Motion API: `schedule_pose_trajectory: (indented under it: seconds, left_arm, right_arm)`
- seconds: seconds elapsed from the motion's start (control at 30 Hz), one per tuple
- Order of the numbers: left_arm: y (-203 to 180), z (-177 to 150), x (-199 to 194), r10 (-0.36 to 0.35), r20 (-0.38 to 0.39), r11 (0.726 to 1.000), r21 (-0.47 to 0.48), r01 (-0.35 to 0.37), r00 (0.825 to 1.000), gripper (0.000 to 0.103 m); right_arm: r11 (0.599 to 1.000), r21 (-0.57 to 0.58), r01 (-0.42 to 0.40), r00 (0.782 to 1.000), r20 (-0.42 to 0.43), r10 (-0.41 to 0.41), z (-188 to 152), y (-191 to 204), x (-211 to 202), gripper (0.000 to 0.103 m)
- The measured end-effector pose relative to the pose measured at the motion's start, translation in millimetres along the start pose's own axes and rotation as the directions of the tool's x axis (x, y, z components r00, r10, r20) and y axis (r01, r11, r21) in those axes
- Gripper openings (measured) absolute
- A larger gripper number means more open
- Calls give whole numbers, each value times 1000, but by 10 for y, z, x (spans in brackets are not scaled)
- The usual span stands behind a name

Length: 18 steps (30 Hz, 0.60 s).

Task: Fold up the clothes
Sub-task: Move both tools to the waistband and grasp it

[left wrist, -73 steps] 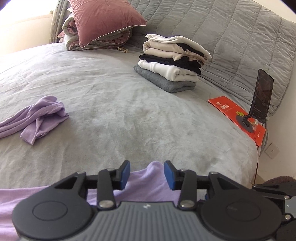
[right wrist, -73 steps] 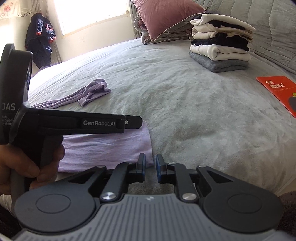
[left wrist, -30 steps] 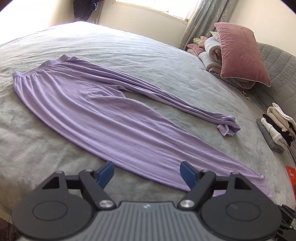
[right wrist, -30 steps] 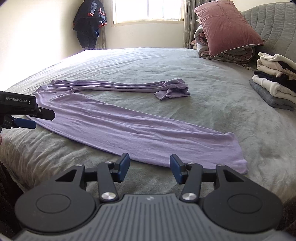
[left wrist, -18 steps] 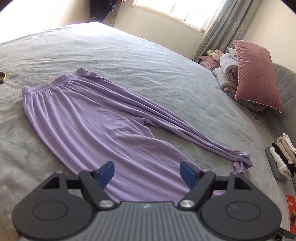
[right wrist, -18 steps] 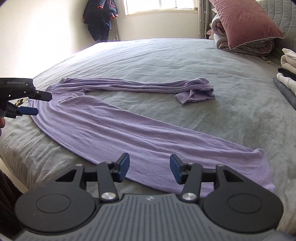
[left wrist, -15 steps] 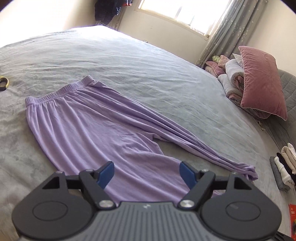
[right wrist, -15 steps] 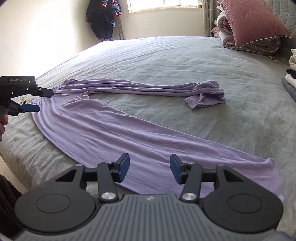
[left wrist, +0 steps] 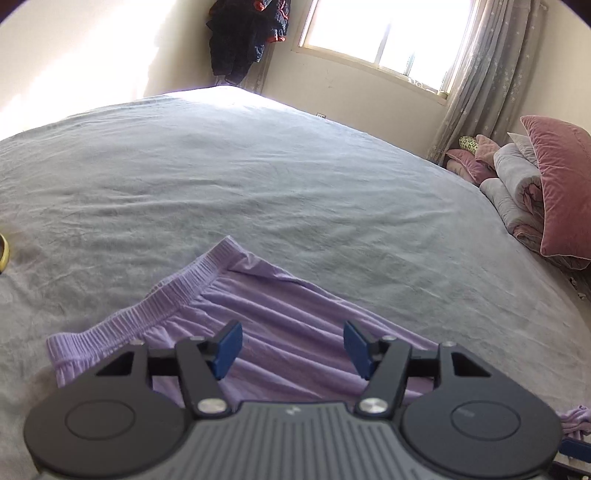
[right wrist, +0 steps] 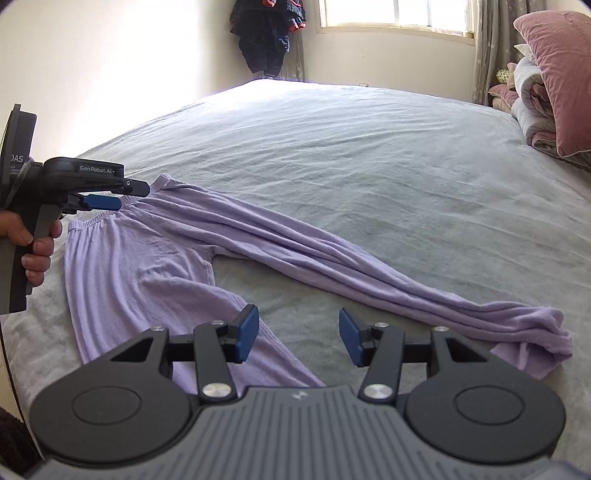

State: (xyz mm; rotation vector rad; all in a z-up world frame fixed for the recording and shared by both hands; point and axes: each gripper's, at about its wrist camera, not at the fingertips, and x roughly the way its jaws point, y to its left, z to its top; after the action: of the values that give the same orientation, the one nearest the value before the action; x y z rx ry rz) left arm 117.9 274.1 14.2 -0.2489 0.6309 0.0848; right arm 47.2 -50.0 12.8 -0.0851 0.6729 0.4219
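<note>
Lilac trousers lie spread across a grey bed, waistband toward the left of the frame in the right wrist view, one leg stretching to a crumpled cuff at the lower right. Only that view takes in the whole garment, both legs and the crotch between them, along with the person's hand at the left edge gripping the handle of the left gripper. There the blue pads hover at the waistband; whether they touch the cloth cannot be told.

The left wrist view shows only the ribbed waistband and the pleated upper part of the trousers in the lower half of the frame, plus a yellow object cut off at the left edge. In it the left gripper has just been narrowing yet its jaws stand apart, with fabric seen beyond them and nothing pinched.

The right gripper is likewise spread about halfway, empty, above the near trouser leg and bare bedcover. A pink pillow sits at the upper right, dark clothing hangs by the window.
</note>
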Motion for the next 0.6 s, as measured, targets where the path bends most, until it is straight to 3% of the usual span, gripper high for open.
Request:
schedule_pose_trajectory:
  seconds: [0.13,0.27,0.4,0.5,0.6]
  left_arm:
    - [260,205,309,16,-13,997,71,-15,1000,61]
    - [531,370,601,-21,-42,994,105,26,999,61]
    - [752,472,766,-107,-61,991,72,111,992,57]
    - [869,513,896,-165,-86,985,37,169,983,54]
    - [931,520,1011,-185,-99,982,18,188,978,43]
  right_arm:
    - [999,-28,-39,999,5,39,235,-55,288,53]
    - [996,-11,-89,996,-4,89,455,-118,572,53]
    - [991,31,-130,991,-20,131,637,-187,853,52]
    - [989,57,-138,989,-37,141,729,-228,1060,43]
    - [989,76,-130,988,-68,136,757,-249,1264,37]
